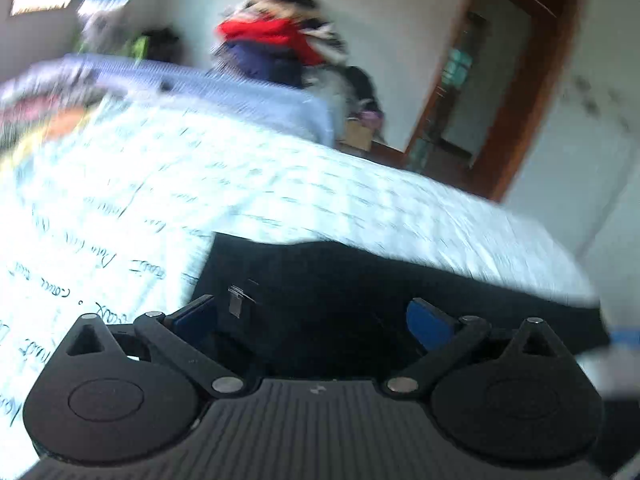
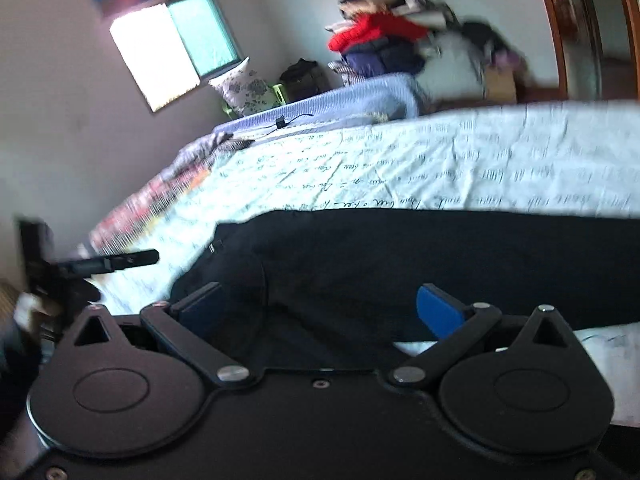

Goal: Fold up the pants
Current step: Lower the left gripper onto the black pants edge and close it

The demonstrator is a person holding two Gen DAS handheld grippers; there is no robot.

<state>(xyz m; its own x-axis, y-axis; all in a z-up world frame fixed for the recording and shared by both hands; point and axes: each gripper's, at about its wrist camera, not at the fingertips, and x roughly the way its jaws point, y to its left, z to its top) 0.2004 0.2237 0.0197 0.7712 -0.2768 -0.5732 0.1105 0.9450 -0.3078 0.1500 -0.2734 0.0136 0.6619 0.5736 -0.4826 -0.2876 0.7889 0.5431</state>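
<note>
Black pants (image 1: 340,280) lie flat on a bed under a white sheet (image 1: 200,184) printed with handwriting. My left gripper (image 1: 312,318) hovers over their near part, blue pads (image 1: 428,324) spread wide, only the flat cloth showing between them. In the right wrist view the pants (image 2: 400,256) stretch off to the right across the sheet (image 2: 400,160). My right gripper (image 2: 320,308) stands open over their near edge, and its pads (image 2: 440,314) pinch nothing. A blurred black tool (image 2: 92,266), perhaps the other gripper, reaches in from the left edge.
A heap of clothes (image 2: 380,40) with a red garment rises beyond the bed's far side. A colourful quilt (image 2: 160,200) and a blue blanket (image 2: 360,100) lie at the bed's far left. A wooden door frame (image 1: 520,100) stands to the right, a window (image 2: 172,48) at the back.
</note>
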